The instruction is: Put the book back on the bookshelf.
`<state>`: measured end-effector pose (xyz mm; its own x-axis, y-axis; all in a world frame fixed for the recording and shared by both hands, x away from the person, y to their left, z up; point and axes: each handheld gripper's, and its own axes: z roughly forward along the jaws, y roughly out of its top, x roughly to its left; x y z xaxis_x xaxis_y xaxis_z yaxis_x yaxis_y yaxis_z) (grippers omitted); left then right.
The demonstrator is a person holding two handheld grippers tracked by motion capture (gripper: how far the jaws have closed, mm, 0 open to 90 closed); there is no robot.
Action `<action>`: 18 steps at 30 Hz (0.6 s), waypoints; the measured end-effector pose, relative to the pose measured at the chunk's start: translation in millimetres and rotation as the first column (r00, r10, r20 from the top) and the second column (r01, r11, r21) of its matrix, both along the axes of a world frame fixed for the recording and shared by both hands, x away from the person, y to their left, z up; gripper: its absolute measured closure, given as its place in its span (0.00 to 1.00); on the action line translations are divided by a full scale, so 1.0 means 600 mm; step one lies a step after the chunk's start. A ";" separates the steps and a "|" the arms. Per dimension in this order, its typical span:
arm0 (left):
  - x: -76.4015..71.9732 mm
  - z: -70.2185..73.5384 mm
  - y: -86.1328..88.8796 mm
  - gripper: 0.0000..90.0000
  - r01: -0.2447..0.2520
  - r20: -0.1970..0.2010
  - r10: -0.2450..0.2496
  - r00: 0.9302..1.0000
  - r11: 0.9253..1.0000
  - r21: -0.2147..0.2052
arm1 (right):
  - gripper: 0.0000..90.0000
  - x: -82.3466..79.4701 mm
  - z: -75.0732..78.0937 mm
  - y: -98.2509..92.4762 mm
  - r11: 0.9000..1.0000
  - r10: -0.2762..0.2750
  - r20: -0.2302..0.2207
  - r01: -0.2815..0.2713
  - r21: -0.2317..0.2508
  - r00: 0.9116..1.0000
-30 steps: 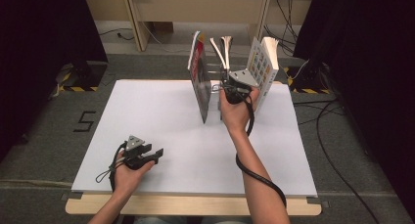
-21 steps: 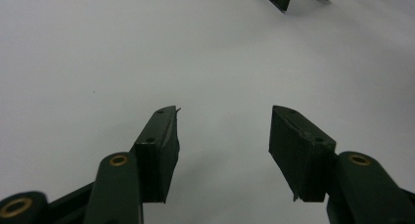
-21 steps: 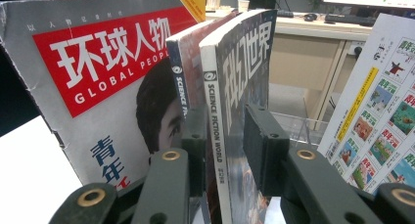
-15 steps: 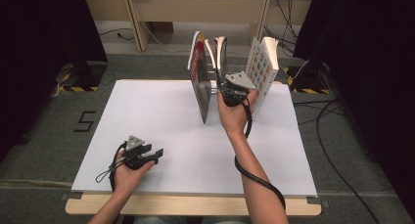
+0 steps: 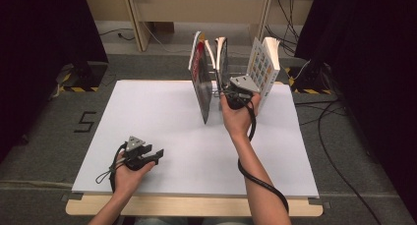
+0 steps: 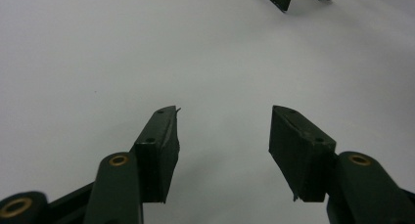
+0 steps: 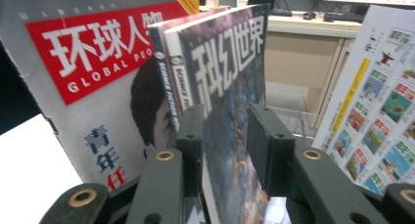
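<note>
The dark science-fiction magazine [image 7: 230, 121] stands upright between the jaws of the right gripper [image 7: 225, 136], in a wire rack [image 7: 293, 119] at the far edge of the surface [image 5: 162, 112]. These jaws have just been opening, and a gap is seen on the right jaw's side, so the magazine is judged to be released rather than gripped. The red-titled magazine [image 7: 93, 87] leans just to the left of the left jaw, and the white picture booklet [image 7: 377, 92] stands apart on the right jaw's side. For a clean release, the jaws are best widened until both pads are clear, then drawn straight back along the cover, so that neither neighbour is tipped. The left gripper [image 6: 222, 131] is rested low over bare surface, its jaws parted with nothing between them.
</note>
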<state>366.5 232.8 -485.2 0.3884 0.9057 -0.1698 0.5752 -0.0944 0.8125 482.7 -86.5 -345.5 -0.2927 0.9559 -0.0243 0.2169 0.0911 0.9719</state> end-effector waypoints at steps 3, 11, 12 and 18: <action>0.000 0.000 0.000 0.48 -0.001 0.001 0.001 1.000 1.000 0.001 | 0.73 -0.003 -0.002 -0.006 1.000 -0.003 0.001 0.003 -0.001 1.000; 0.000 0.001 0.002 0.48 -0.006 0.002 0.006 1.000 1.000 0.001 | 0.70 -0.019 -0.002 -0.023 1.000 0.000 -0.009 0.000 0.005 1.000; -0.001 0.001 0.002 0.48 -0.005 0.002 0.005 1.000 1.000 0.001 | 0.69 -0.021 -0.003 -0.024 1.000 0.000 -0.013 0.000 0.008 1.000; -0.001 0.001 0.004 0.47 -0.009 0.003 0.009 1.000 1.000 0.003 | 0.68 -0.034 -0.008 -0.037 1.000 0.004 -0.023 -0.004 0.009 1.000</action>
